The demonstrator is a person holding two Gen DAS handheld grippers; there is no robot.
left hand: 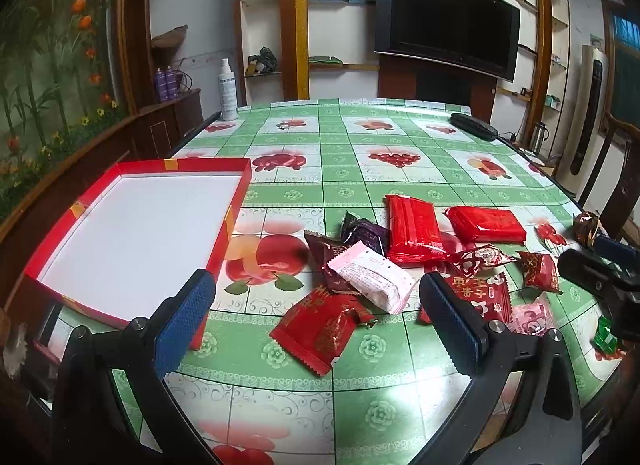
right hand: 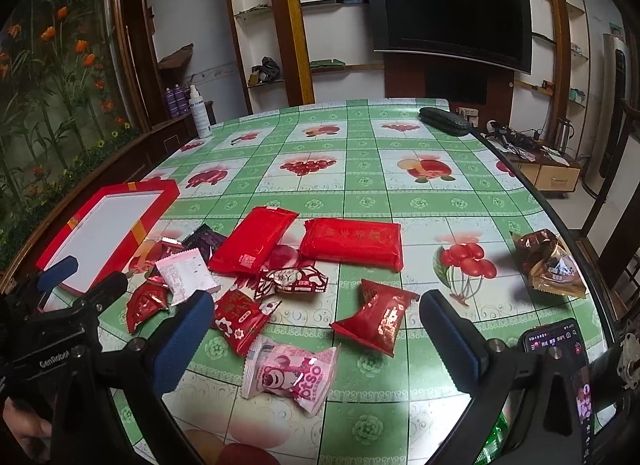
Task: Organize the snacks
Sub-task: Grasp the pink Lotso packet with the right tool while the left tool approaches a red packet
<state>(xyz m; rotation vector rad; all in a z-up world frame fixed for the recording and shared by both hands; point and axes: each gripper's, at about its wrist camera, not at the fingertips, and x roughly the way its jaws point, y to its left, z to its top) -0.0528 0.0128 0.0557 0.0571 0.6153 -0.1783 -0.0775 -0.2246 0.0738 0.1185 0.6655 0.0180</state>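
Snacks lie loose on your green fruit-print tablecloth [left hand: 340,193]: a red foil packet [left hand: 320,329] sits between the wide-spread, empty fingers of your left gripper [left hand: 316,317], and a pink bear-print packet [right hand: 292,375] lies between those of your right gripper [right hand: 316,319], equally wide and empty. A phone [right hand: 560,339] rests by your right finger. Farther off, two flat red packs [right hand: 352,243] lie side by side, the empty red box [left hand: 132,225] stands to the left, and a spray bottle [left hand: 229,91] and dark case [left hand: 474,125] occupy the far edge.

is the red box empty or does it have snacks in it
Empty: the red box shows only its bare white floor, and all snacks lie on the table outside it.
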